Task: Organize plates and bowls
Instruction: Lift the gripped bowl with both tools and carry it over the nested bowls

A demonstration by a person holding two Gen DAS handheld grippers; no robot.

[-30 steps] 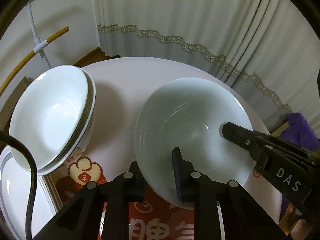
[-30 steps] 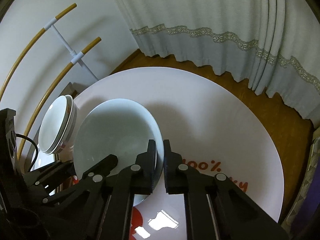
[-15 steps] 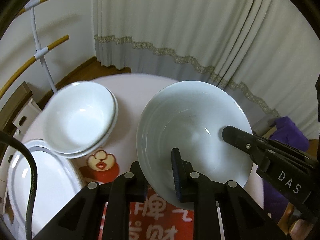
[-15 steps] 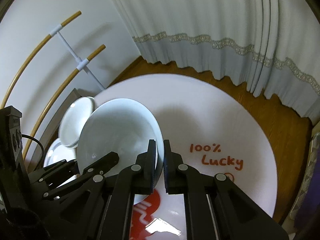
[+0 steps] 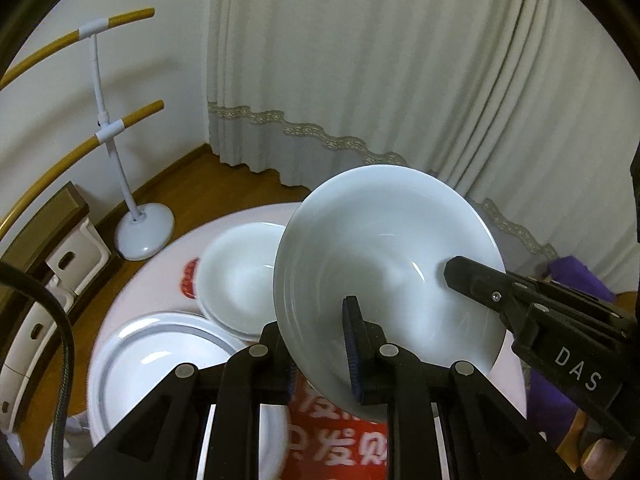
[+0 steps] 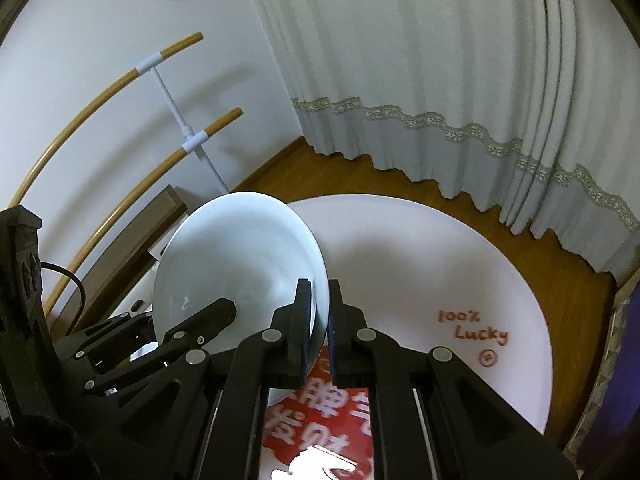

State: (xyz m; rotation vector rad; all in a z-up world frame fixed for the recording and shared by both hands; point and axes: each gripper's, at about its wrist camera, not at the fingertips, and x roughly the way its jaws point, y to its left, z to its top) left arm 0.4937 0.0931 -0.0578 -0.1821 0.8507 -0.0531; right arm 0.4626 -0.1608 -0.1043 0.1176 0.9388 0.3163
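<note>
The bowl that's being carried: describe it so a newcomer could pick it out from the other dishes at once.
Start at the round white table with red lettering. Above it, a pale bluish bowl is held tilted in the air, its rim pinched by the left gripper and the right gripper. The stacked white bowls and the plate rest on the table; only this one is airborne.

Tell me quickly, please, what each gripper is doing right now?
Left gripper: shut on the bowl, clamping its near rim.
Right gripper: shut on the bowl's opposite rim.

Large white bowl (image 5: 384,264) tilted above table, stacked bowls (image 5: 240,276), plate (image 5: 160,364) below.
</note>
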